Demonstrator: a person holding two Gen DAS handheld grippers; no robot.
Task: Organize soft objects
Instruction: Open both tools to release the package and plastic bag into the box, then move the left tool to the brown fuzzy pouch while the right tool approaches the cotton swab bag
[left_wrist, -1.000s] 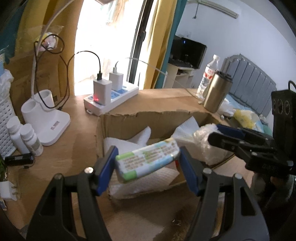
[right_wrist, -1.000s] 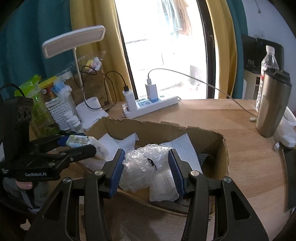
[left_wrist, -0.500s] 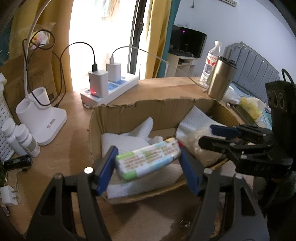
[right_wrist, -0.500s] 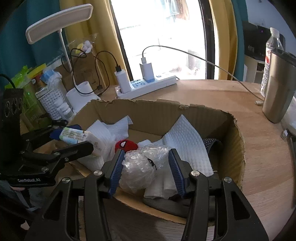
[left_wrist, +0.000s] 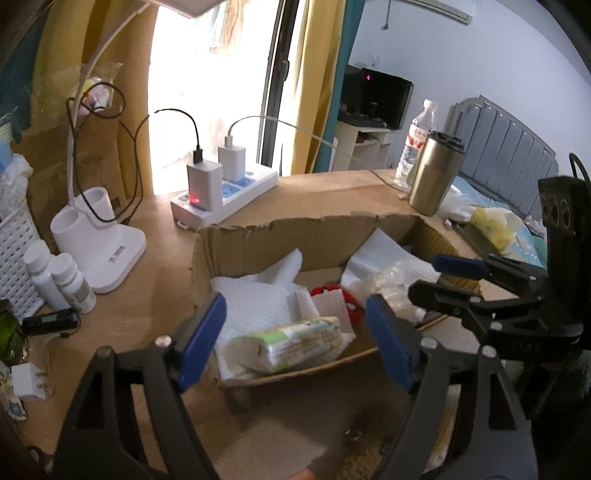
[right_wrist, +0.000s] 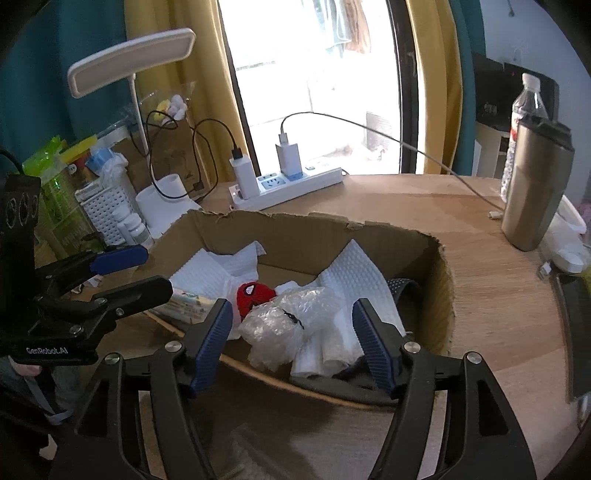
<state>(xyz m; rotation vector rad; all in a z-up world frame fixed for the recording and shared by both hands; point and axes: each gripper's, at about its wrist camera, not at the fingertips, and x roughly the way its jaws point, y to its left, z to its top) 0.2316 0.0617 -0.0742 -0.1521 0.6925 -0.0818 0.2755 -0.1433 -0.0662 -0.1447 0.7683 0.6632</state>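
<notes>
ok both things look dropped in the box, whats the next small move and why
Probably lift both grippers up and back out of the cardboard box. The left gripper and right gripper have just been opening; the tissue pack and bubble wrap wad lie loose between their fingers, inside the box.

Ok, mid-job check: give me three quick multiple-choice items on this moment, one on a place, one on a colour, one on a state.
1. Where is the tissue pack?
A. in the cardboard box
B. beside the steel tumbler
C. on the power strip

2. Colour of the small knitted toy?
A. green
B. red
C. yellow

3. The right tool and the bubble wrap?
A. clamped
B. open, pads clear of it
C. wrap on the table

Answers: 1 A, it lies on white sheets inside the walls. 2 B, red with white eyes. 3 B, gaps show beside both pads; jaws just opened.
</notes>
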